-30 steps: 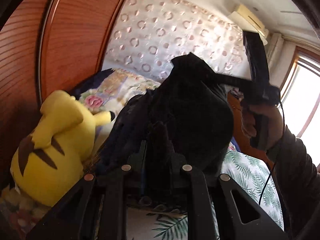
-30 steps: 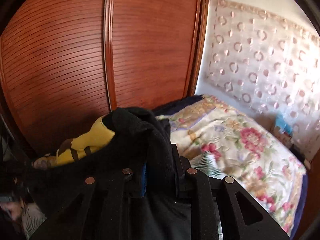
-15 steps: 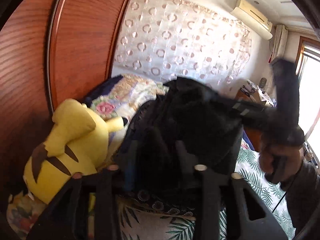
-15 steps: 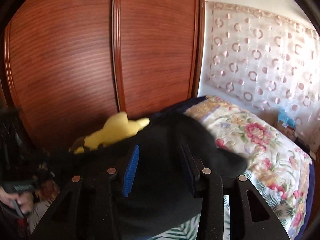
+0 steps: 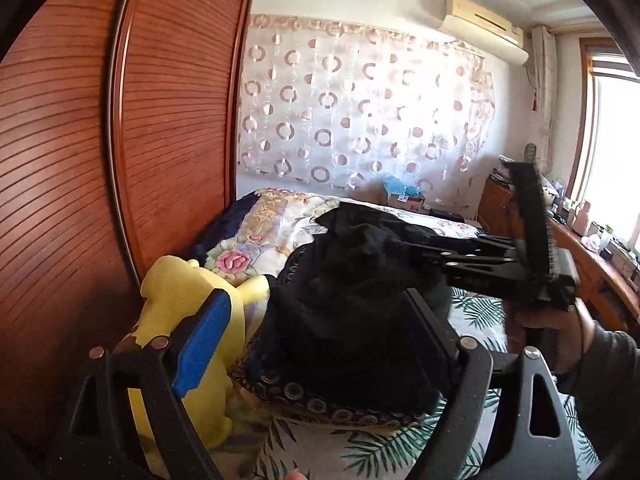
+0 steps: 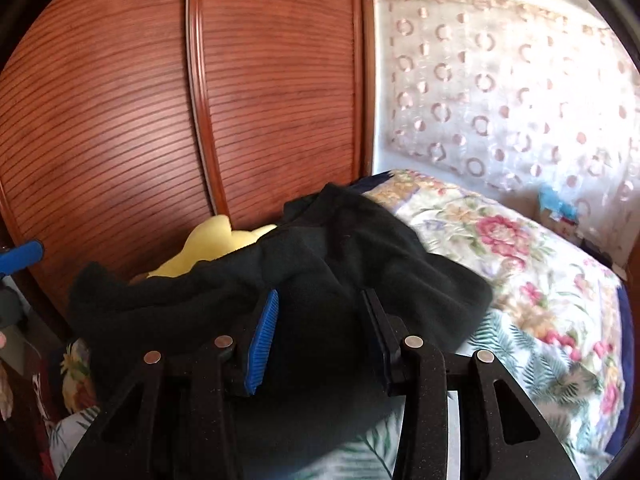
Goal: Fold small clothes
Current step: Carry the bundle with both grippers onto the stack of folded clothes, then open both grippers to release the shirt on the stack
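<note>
black garment (image 5: 360, 300) heaped on bed (image 6: 540, 280), dead ahead of both grippers, bulk stretching left-right across right view. left gripper (image 5: 320, 332) jaws just been opening, now wide apart, cloth in between but pads clear of it. right gripper (image 6: 320, 332) jaws half apart, fleece bunched between, pads not visibly pressing. right looks nearer to regrab.

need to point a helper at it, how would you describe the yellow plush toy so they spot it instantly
Find the ribbed reddish wooden wardrobe beside the bed. At its foot sits the yellow plush toy, just left of the black garment. It is the only bright yellow thing there.
</note>
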Action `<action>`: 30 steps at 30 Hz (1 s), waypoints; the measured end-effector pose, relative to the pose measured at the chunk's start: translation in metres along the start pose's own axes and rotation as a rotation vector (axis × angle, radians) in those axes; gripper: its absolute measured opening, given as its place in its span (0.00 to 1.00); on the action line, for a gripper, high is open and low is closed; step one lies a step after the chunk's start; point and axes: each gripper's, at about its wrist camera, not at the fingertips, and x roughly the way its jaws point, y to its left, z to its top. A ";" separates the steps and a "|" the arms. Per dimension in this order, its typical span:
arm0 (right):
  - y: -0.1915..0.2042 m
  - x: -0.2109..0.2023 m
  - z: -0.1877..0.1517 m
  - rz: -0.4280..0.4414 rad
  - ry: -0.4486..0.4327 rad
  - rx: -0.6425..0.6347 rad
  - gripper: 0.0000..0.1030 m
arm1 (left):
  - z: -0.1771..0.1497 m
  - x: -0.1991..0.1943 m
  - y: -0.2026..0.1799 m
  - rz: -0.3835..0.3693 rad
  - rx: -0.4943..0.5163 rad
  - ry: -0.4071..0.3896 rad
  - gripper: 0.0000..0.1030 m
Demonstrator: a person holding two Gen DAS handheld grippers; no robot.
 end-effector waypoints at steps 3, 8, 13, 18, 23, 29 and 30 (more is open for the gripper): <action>0.009 -0.042 -0.019 -0.027 -0.021 0.020 0.43 | -0.003 -0.007 -0.010 -0.022 0.013 -0.002 0.84; 0.022 -0.107 -0.054 -0.085 -0.052 0.050 0.51 | -0.006 -0.014 -0.032 -0.062 0.042 -0.005 0.84; 0.031 -0.153 -0.086 -0.129 -0.077 0.108 0.68 | -0.012 -0.024 -0.066 -0.097 0.089 0.002 0.84; 0.045 -0.184 -0.114 -0.210 -0.082 0.164 0.76 | -0.020 -0.030 -0.087 -0.141 0.098 0.004 0.84; 0.059 -0.216 -0.139 -0.320 -0.085 0.207 0.76 | -0.035 -0.034 -0.112 -0.167 0.119 0.017 0.84; 0.080 -0.258 -0.164 -0.409 -0.103 0.274 0.76 | -0.047 -0.034 -0.139 -0.180 0.157 0.044 0.84; 0.084 -0.263 -0.165 -0.425 -0.103 0.282 0.76 | -0.048 -0.035 -0.145 -0.181 0.165 0.045 0.84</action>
